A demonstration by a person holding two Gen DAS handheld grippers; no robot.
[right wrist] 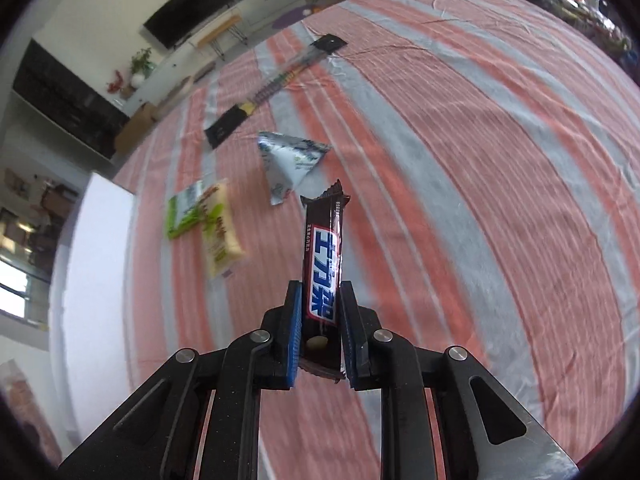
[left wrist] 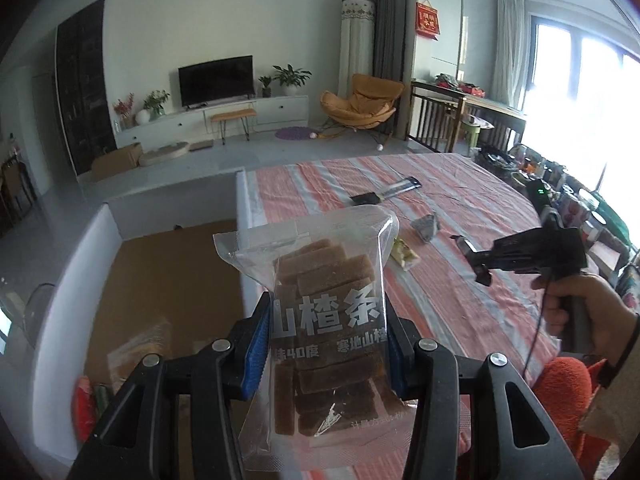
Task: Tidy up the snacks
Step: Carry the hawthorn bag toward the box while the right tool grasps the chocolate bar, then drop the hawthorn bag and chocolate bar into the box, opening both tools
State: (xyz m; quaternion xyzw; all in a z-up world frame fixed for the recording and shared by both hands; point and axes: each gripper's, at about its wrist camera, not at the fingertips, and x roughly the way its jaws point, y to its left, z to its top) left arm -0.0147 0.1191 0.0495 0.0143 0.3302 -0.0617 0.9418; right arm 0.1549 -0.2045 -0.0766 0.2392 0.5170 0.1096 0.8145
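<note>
A clear bag of brown fruit strips (left wrist: 320,264) with white lettering stands upright in my left gripper (left wrist: 326,320), whose blue pads are shut on its sides. It is lifted above the seam between the white box (left wrist: 72,280) and the table. My right gripper (right wrist: 320,292) is shut on the lower end of a dark brown chocolate bar (right wrist: 324,248), held upright over the striped cloth. In the left wrist view the right gripper (left wrist: 476,260) shows at the right in a person's hand (left wrist: 580,312).
On the pink and grey striped tablecloth (right wrist: 460,160) lie a green and a yellow pack (right wrist: 200,220), a silver triangular pack (right wrist: 292,160) and a long pack with black ends (right wrist: 272,84). The box has a cardboard floor (left wrist: 160,272) with several snacks (left wrist: 140,352). Clutter lines the table's right edge (left wrist: 560,184).
</note>
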